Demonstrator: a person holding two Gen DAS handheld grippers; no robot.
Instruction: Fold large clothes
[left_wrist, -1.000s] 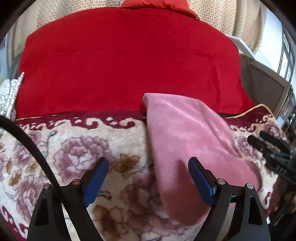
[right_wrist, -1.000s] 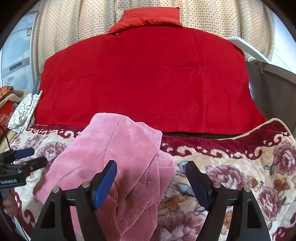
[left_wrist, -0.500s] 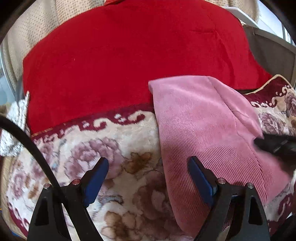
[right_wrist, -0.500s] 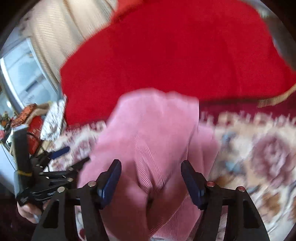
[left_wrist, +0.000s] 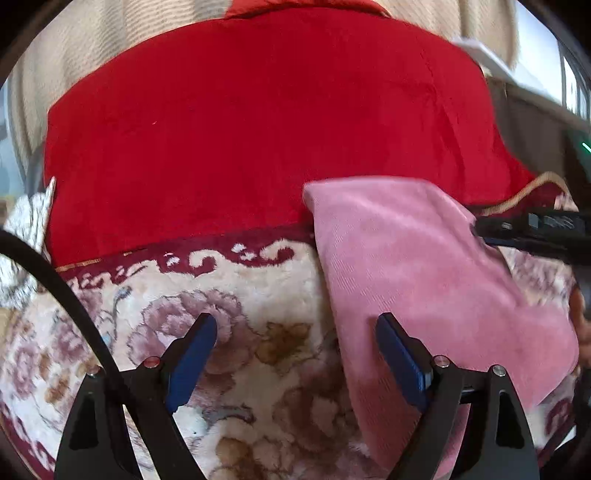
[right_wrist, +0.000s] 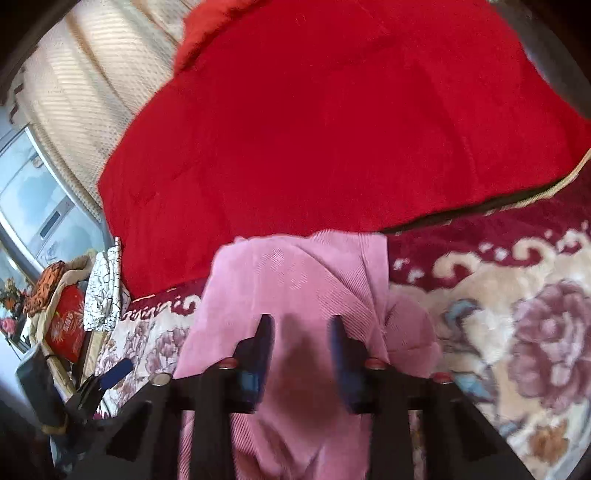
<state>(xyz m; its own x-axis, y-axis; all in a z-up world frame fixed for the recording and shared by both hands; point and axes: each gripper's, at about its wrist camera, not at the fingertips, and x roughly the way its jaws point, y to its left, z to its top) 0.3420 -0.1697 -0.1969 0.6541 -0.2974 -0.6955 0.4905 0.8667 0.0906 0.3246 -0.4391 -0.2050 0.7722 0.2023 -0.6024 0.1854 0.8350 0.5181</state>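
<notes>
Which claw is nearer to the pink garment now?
Right. The right claw is over the pink garment, fingers narrowed around a fold. The left claw is wide open beside its edge, mostly above the floral blanket.

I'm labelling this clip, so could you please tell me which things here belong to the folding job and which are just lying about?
Job:
- pink garment
- left gripper
- right gripper

Lying about:
- red blanket
- floral blanket
- crackle-patterned cloth
- red box
</notes>
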